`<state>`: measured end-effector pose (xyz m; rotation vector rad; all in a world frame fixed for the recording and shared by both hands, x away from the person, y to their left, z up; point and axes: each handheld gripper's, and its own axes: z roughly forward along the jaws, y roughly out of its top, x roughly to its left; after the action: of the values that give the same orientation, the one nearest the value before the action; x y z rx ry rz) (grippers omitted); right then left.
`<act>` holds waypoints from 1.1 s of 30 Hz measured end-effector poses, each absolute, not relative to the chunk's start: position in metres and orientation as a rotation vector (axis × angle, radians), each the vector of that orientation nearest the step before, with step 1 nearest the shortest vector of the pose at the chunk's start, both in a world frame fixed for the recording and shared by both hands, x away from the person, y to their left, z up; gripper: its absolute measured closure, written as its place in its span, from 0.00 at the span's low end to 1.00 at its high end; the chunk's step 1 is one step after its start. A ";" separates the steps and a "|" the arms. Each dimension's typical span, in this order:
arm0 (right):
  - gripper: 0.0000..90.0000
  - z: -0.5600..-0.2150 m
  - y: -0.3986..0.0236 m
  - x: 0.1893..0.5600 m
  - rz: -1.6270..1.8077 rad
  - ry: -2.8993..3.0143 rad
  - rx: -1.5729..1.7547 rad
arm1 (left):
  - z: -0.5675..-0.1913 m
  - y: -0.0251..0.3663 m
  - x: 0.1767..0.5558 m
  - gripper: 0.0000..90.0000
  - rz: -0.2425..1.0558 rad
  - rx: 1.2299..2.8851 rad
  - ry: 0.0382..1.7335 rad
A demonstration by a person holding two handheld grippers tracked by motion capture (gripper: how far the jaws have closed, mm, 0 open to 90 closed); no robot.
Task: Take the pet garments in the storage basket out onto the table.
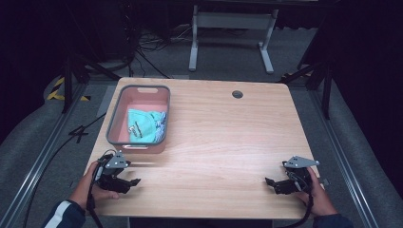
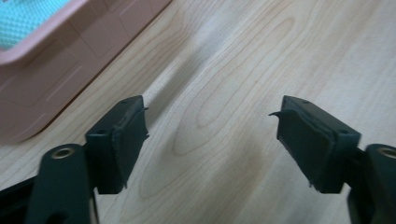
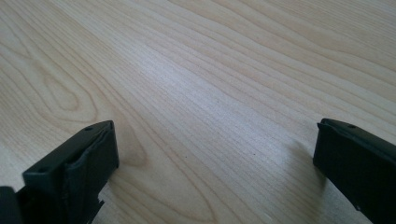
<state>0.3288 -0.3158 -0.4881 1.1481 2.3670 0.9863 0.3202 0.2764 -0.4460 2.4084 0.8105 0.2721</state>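
High view, pink bin (image 1: 138, 142) lengthwise away (cloth (image 1: 145, 126) inside), left gripper (image 1: 134, 182), right gripper (image 1: 269, 181) open, empty.

Left tongs (image 1: 136, 181) jaws apart, right tongs (image 1: 269, 181) jaws wide, both hand-held low

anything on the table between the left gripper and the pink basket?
Nothing: in the high view, bare wood separates the left gripper from the pink basket. The left gripper view agrees, with its jaws open and only table between them.
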 end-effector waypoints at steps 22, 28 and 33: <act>0.00 -0.488 -0.316 0.329 0.986 2.367 1.148 | -0.363 0.286 0.327 0.30 0.440 2.291 0.798; 0.00 -0.488 -0.316 0.329 0.986 2.367 1.148 | -0.351 0.283 0.346 0.30 0.474 2.330 0.792; 0.00 -0.488 -0.316 0.329 0.986 2.367 1.148 | -0.346 0.277 0.366 0.31 0.471 2.358 0.791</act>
<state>0.3288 -0.3158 -0.4881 1.1481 2.3670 0.9863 0.3661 0.2774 -0.3462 2.3582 0.7909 0.4707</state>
